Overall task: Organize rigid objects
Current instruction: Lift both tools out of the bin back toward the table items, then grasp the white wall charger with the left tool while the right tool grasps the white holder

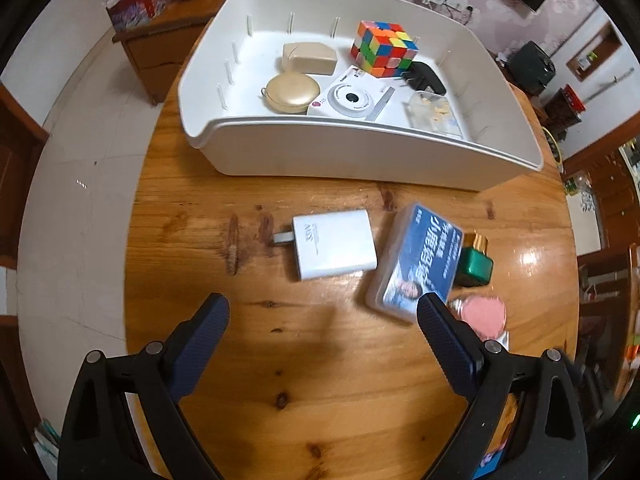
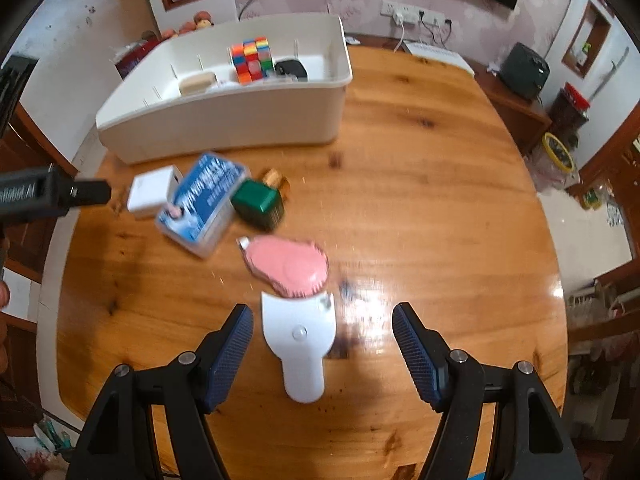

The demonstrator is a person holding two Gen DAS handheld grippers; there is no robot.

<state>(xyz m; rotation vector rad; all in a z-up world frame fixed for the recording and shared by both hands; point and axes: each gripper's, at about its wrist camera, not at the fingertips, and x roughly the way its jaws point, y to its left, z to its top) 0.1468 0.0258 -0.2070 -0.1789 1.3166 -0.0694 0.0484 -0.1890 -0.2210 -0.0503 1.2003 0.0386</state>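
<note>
Judging by what lies where, the sorting is a little past halfway: six things sit in the bin (image 1: 280,156), five wait on the bench (image 1: 304,360) in front of it.

Nearest, both grippers hover empty. The left gripper (image 1: 323,310) has its fingers spread wide over bare wood, short of the charger (image 1: 334,246). The right gripper (image 2: 323,318) is spread too, and the white-handled tool (image 2: 298,340) lies between its fingers, untouched as far as I can tell; it looks like the next pick.

Just bin-side of that tool lies the pink brush (image 2: 286,268), its edge touching the tool's head. Closer still to the bin sit the green bottle (image 2: 258,202), the blue card box (image 2: 202,204) beside it, and the charger, in a loose row just before the bin's low front wall.

Inside the bin, near the front wall, are the round gold compact (image 1: 293,93), the toy camera (image 1: 350,101) and a clear packet (image 1: 430,110). Behind them, toward the bin's back wall, are the beige block (image 1: 309,58), the cube (image 1: 383,49) and a black plug (image 1: 426,77). Room remains along the bin's left side for the five left out.
</note>
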